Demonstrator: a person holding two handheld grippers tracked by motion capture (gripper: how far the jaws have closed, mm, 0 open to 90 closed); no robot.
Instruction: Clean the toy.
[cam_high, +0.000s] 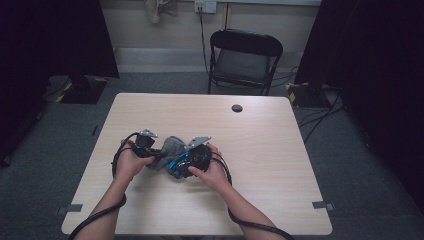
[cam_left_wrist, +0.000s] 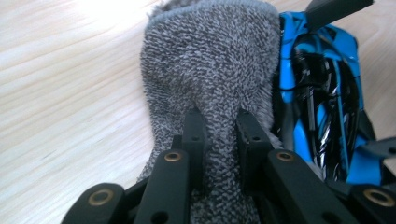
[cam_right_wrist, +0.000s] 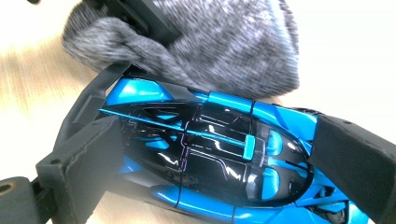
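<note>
High view: pale wooden table (cam_high: 280, 150) with two hand-held grippers meeting near its front-left middle. Left gripper (cam_high: 150, 150), black, jaws pinched onto a fuzzy grey knitted cloth (cam_high: 170, 148); the left gripper view shows the cloth (cam_left_wrist: 210, 70) bunched between the two black jaws, lying on the tabletop. Right gripper (cam_high: 186, 162), black, jaws clamped on the two ends of a glossy blue-and-black toy sports car (cam_high: 176, 165). Right gripper view: the car (cam_right_wrist: 205, 154) held lengthwise between both pads, the grey cloth (cam_right_wrist: 224, 46) touching its far side. Beyond the table stands a black folding chair (cam_high: 245, 60).
</note>
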